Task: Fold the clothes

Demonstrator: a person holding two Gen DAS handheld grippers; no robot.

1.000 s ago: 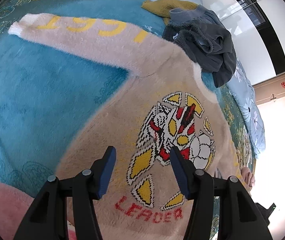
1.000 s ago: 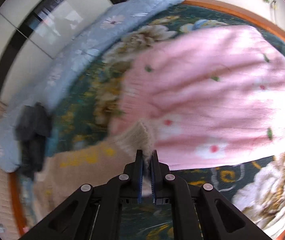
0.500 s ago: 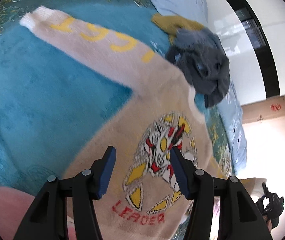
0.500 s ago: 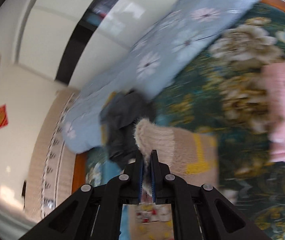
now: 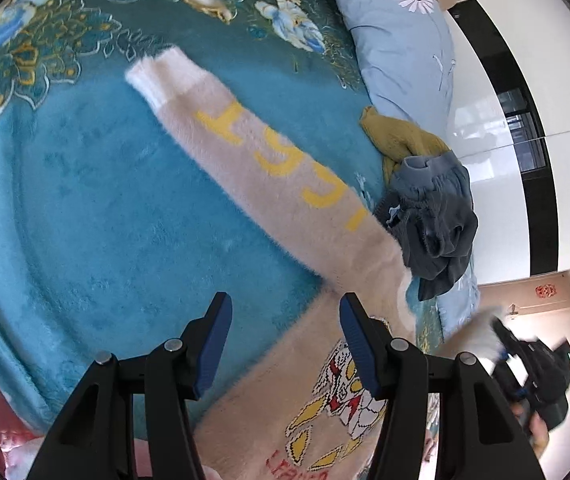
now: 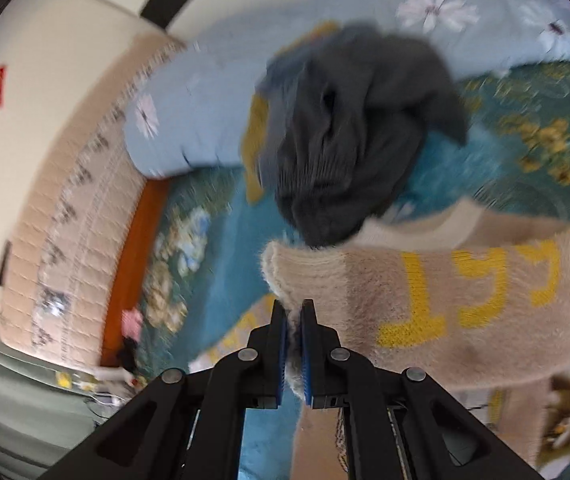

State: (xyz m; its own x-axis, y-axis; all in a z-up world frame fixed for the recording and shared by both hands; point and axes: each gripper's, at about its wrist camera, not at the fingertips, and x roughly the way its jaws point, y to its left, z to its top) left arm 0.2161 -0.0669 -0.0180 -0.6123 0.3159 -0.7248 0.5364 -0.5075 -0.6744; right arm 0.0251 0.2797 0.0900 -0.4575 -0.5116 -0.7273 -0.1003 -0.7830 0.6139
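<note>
The beige sweater (image 5: 317, 392) lay flat on the teal floral blanket (image 5: 85, 208), its body at the lower centre of the left wrist view and one sleeve (image 5: 261, 164) running toward the upper left. The left gripper (image 5: 285, 344) hung over the armpit area with its jaws spread wide, holding nothing. In the right wrist view, the right gripper (image 6: 293, 332) was clamped on the white cuff of the other sleeve (image 6: 437, 304), which stretched to the right. A dark grey garment (image 6: 349, 136) sat crumpled above it, against a light-blue quilt (image 6: 189, 120).
</note>
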